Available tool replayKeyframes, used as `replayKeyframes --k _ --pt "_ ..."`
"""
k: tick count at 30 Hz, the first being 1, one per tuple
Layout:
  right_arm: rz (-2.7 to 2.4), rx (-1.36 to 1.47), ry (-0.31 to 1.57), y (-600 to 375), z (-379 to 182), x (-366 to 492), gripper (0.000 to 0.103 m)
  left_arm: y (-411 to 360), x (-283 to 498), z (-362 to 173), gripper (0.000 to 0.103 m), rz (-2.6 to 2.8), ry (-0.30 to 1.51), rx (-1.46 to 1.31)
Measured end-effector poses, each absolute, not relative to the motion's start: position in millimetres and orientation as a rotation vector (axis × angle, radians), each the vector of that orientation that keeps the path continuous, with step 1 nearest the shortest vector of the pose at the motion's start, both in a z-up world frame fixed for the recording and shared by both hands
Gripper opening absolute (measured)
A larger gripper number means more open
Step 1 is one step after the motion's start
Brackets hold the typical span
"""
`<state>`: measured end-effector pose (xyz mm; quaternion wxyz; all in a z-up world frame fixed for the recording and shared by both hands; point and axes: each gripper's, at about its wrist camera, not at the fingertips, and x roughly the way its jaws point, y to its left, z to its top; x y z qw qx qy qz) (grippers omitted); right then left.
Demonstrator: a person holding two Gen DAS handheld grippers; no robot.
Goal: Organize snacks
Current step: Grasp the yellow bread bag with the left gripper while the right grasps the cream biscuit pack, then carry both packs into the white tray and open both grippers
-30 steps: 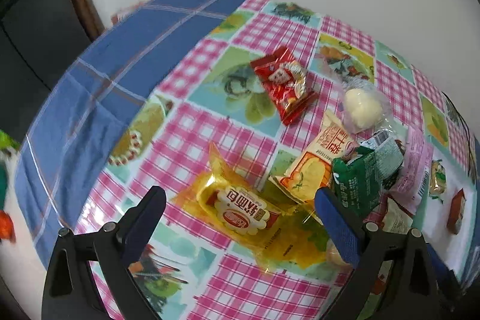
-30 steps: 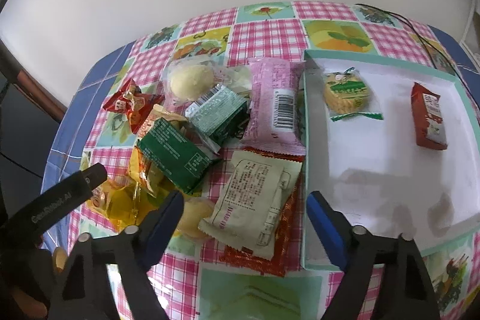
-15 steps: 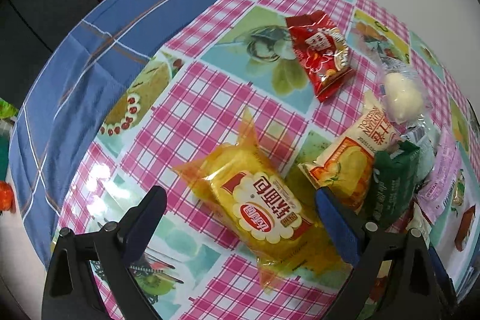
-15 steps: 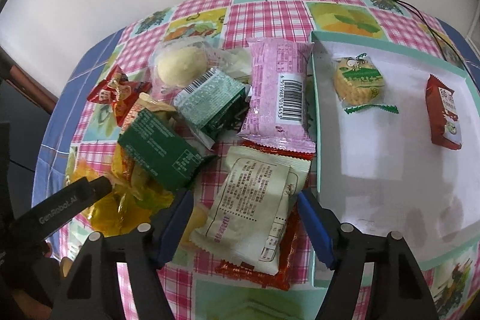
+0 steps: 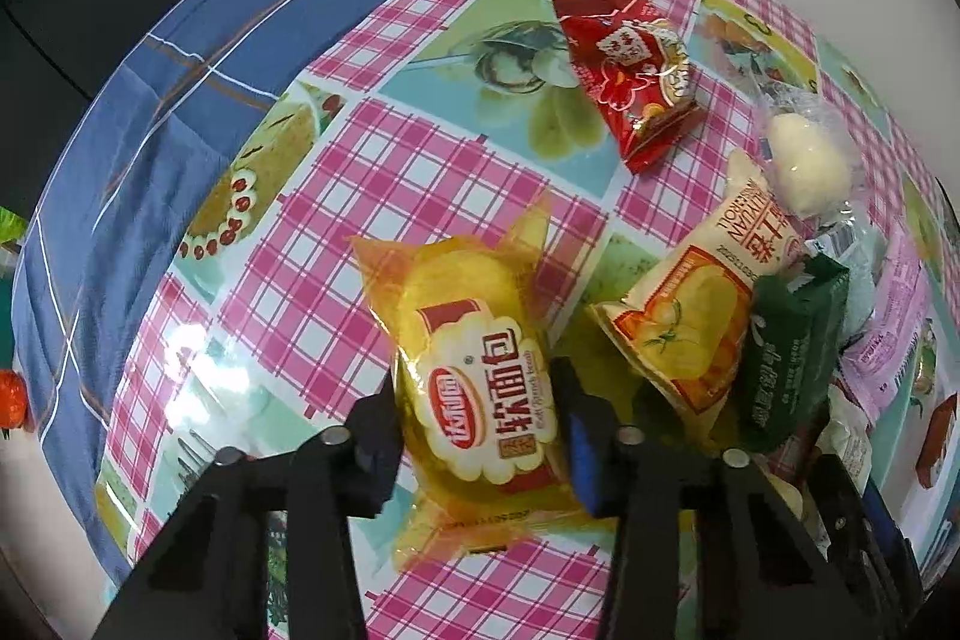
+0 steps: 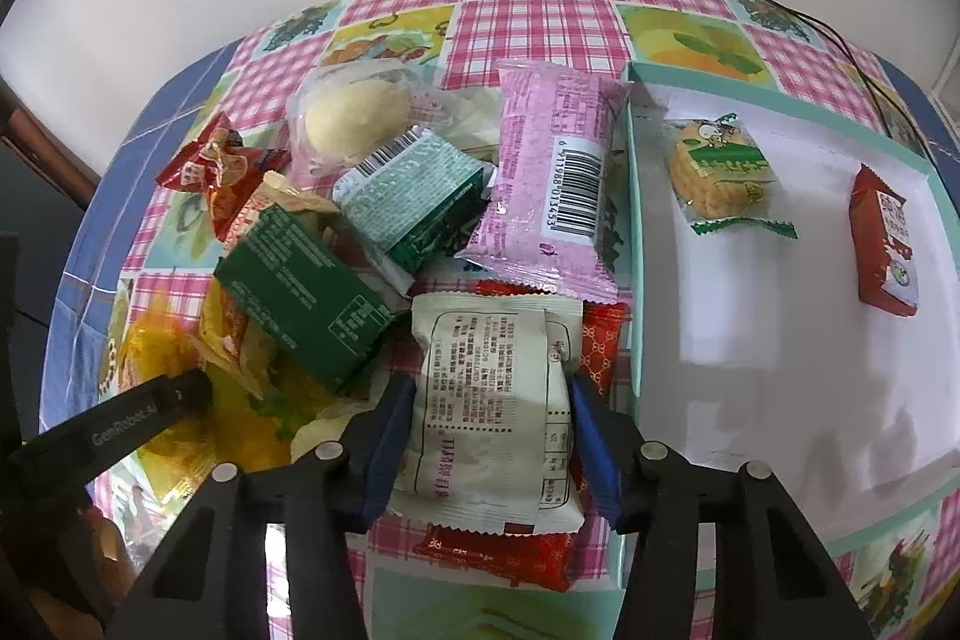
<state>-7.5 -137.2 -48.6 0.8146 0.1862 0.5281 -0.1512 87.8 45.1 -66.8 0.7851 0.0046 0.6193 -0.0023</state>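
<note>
My left gripper [image 5: 480, 436] is shut on a yellow soft-bread packet [image 5: 474, 370] lying on the checked tablecloth [image 5: 336, 172]. My right gripper [image 6: 489, 436] is shut on a cream white packet [image 6: 498, 400] that lies on a red packet [image 6: 600, 346]. A pile of snacks sits between them: a dark green packet [image 6: 306, 298], a light green packet [image 6: 414, 202], a pink packet [image 6: 552, 178], a clear-wrapped bun [image 6: 354, 118]. A white tray [image 6: 750, 400] at the right holds a cracker packet [image 6: 720, 172] and a red packet [image 6: 885, 244].
A red wrapper [image 5: 630, 70] and an orange-cream packet [image 5: 696, 316] lie beyond the left gripper. The blue cloth [image 5: 120, 148] falls off the table's left edge. A black cable [image 6: 840, 40] runs behind the tray. A white wall stands behind the table.
Both grippers moved forward and down and closed: the left onto the yellow bread packet, the right onto the cream white packet. Both were open before.
</note>
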Motion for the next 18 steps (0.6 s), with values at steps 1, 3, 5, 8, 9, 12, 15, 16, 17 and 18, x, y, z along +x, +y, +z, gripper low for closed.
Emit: replayKeyframes --k 1,3,5,8,9,12,15,16,17,18 --pt "-0.321 0.398 1.129 -137 -48 -8 0.054 45 87 -67 0.042 -0.009 1.334 0.005" --pt "-0.323 0.4 1.132 -137 -47 -8 0.054 45 88 -66 0.041 -0.014 1.334 -0.005" --pt "-0.325 0.401 1.131 -136 -44 -9 0.054 44 87 -60 0.041 -0.018 1.328 -0.013" --pt "-0.322 0.397 1.115 -136 -34 -11 0.054 46 85 -48 0.041 -0.024 1.305 -0.02" --pt "-0.319 0.396 1.112 -136 -32 -11 0.054 45 84 -43 0.041 -0.029 1.295 -0.025" --pt "-0.313 0.403 1.102 -136 -22 -14 0.054 45 82 -27 0.041 -0.045 1.265 -0.033" --pt "-0.307 0.407 1.097 -138 -15 -17 0.054 43 77 -12 0.041 -0.073 1.237 -0.027" --pt "-0.31 0.404 1.096 -139 -14 -18 0.054 41 75 -10 0.041 -0.081 1.233 -0.027" --pt "-0.315 0.4 1.094 -141 -11 -20 0.054 39 73 -8 0.041 -0.092 1.229 -0.027" --pt "-0.32 0.399 1.092 -143 -10 -22 0.054 35 71 -6 0.041 -0.099 1.225 -0.026"
